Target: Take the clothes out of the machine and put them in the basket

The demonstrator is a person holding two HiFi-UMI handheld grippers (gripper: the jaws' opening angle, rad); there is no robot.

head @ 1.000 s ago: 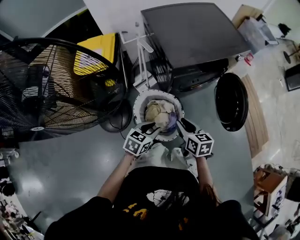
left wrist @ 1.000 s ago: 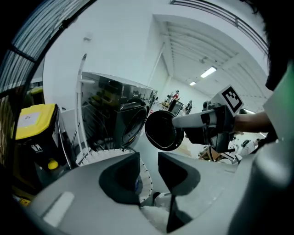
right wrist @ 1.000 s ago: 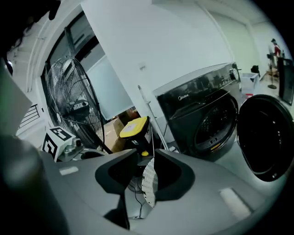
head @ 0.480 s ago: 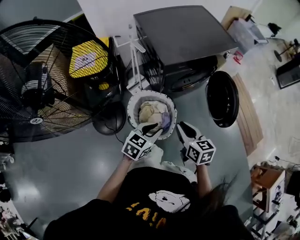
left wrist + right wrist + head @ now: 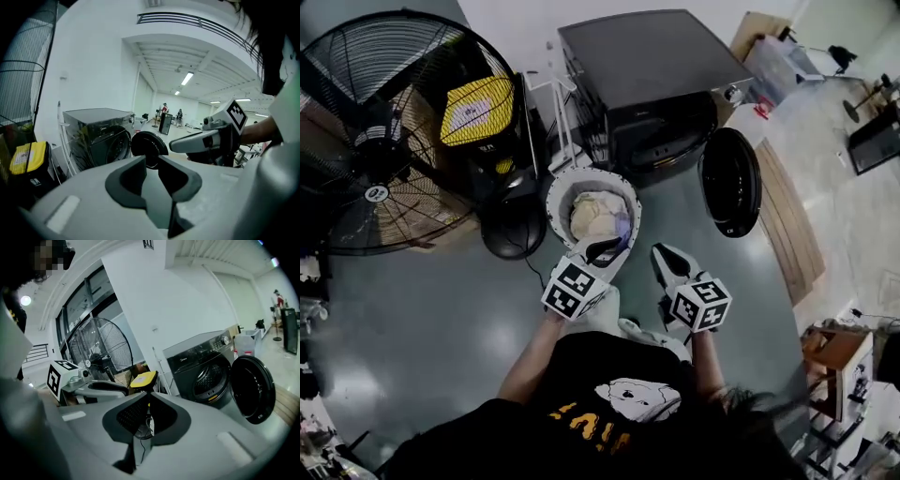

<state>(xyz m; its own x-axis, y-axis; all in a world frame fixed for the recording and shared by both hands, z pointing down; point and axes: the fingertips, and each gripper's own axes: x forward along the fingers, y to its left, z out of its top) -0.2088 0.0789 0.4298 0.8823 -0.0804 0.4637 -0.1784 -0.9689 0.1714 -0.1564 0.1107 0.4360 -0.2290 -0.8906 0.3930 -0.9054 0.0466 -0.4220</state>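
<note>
The white basket (image 5: 558, 187) stands on the floor before the black washing machine (image 5: 652, 84) and holds pale clothes (image 5: 598, 214). The machine's round door (image 5: 729, 181) hangs open to the right, and the drum (image 5: 208, 378) looks dark. My left gripper (image 5: 609, 248) hovers at the basket's near rim, open, with nothing between its pads (image 5: 152, 159). My right gripper (image 5: 661, 255) hangs just right of the basket. Its jaws (image 5: 149, 394) have just been closing and now stand shut on nothing.
A big floor fan (image 5: 375, 131) fills the left side. A yellow-topped black unit (image 5: 478, 108) and a white rack (image 5: 548, 103) stand between the fan and the machine. A black round base (image 5: 514, 230) sits left of the basket. Wooden boards (image 5: 787, 225) lie at the right.
Both grippers have drawn back from over the basket toward the person and risen. The left one, earlier above the clothes, now sits at the near rim.
</note>
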